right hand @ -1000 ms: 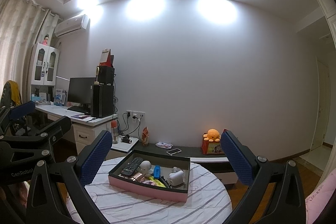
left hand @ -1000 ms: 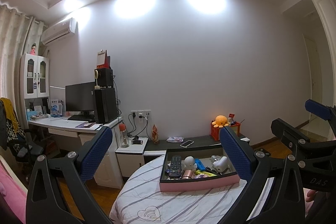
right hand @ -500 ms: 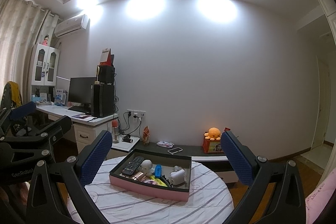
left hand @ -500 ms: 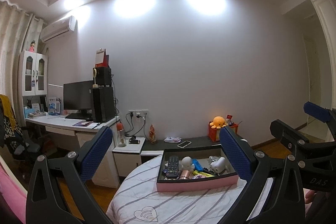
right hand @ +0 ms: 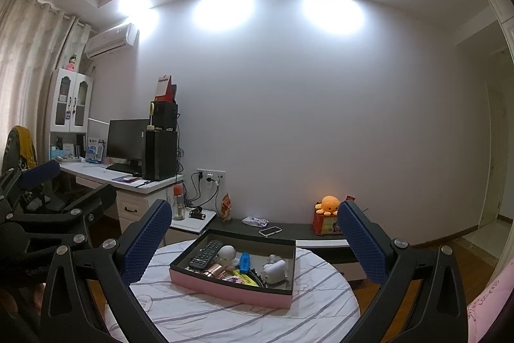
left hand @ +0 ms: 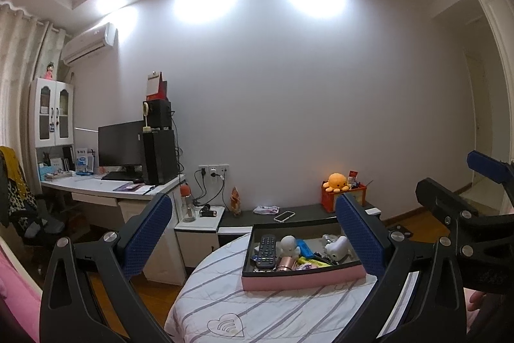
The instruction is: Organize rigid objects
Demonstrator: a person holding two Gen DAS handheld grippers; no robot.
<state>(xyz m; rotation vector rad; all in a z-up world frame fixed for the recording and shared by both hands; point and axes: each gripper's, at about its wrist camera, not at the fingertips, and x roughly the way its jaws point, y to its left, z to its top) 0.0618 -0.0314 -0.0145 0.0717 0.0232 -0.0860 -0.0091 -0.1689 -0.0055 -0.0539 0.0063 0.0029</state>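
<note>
While both tongs gape empty | left tongs (left hand: 253, 230) | right tongs (right hand: 253, 233) "GenRobot"-marked

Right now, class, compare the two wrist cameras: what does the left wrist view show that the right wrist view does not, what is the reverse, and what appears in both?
Only the left wrist view shows the heart print on the striped cloth, and the right claw at its right edge.

Only the right wrist view shows the left claw at its left edge, and the box's right-hand inner wall.

Both show the pink box holding a black remote, a white figurine and a copper cylinder, with the orange octopus toy behind. Each camera's own claw stands open and empty.
</note>
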